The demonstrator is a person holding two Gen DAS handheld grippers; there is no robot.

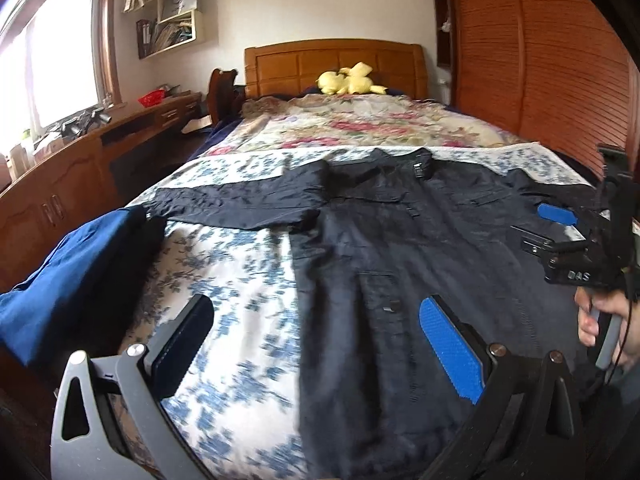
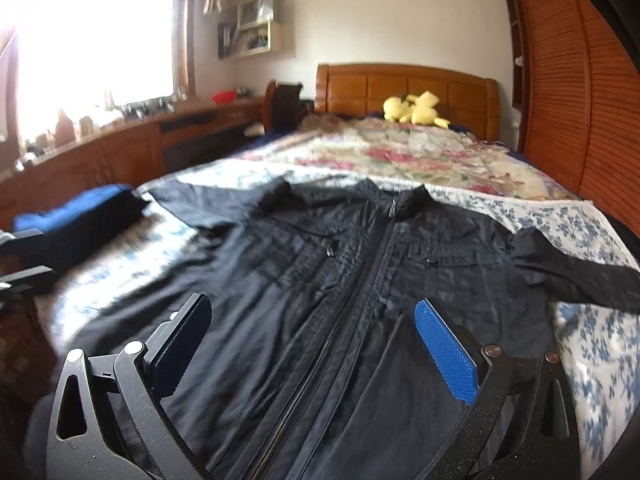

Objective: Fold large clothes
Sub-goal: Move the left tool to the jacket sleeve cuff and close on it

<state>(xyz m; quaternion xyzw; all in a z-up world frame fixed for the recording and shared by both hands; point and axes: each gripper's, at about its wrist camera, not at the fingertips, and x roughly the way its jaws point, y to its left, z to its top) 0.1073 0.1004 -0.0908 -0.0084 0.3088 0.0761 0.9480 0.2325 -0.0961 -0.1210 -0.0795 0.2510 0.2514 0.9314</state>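
Note:
A dark navy zip jacket lies flat and face up on the bed, collar toward the headboard. Its sleeves are spread out to both sides. My left gripper hovers open over the jacket's left edge and the sheet, with nothing between its fingers. My right gripper is open above the zip and lower front, also holding nothing. In the left wrist view the right gripper shows at the right above the jacket's right side, held by a hand.
A folded blue garment sits at the bed's left edge. The floral sheet covers the near bed. A yellow plush toy lies by the wooden headboard. A desk runs along the left and a slatted wardrobe stands on the right.

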